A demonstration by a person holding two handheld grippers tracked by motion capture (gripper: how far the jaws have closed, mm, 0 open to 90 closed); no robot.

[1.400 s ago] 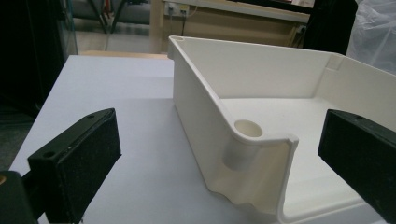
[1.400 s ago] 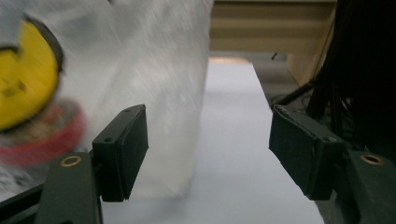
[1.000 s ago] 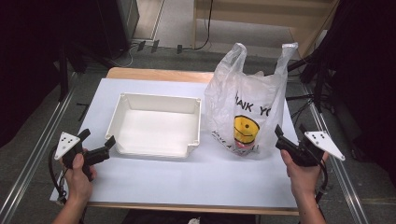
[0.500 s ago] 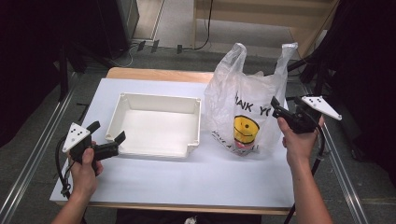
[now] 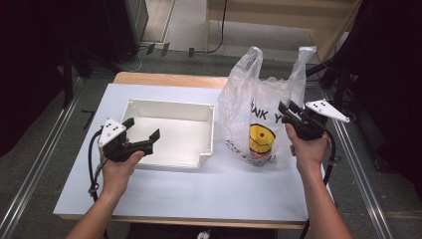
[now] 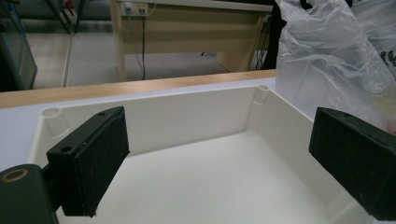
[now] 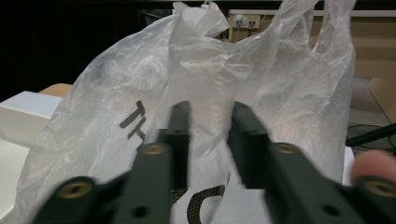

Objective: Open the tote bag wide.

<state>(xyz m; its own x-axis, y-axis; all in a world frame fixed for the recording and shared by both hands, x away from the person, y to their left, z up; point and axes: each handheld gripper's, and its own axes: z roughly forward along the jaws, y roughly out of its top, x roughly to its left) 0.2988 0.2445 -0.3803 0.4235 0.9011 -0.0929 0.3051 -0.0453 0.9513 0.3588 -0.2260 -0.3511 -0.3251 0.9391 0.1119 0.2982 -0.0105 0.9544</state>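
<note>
The table [image 5: 164, 209] bears an empty tray [image 5: 171, 130]; beside it stands the bag [image 5: 259, 114], thin, soft, slippery, best taken by its film. The right gripper [image 7: 210, 121] has just been closing, pinching plastic; the left gripper [image 5: 144, 134] hovers spread.

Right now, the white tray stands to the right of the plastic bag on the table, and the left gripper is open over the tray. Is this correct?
Not quite. In the high view the white tray stands to the left of the plastic bag, not the right. The rest holds: the left gripper has its jaws wide apart over the tray, as the left gripper view also shows.
</note>
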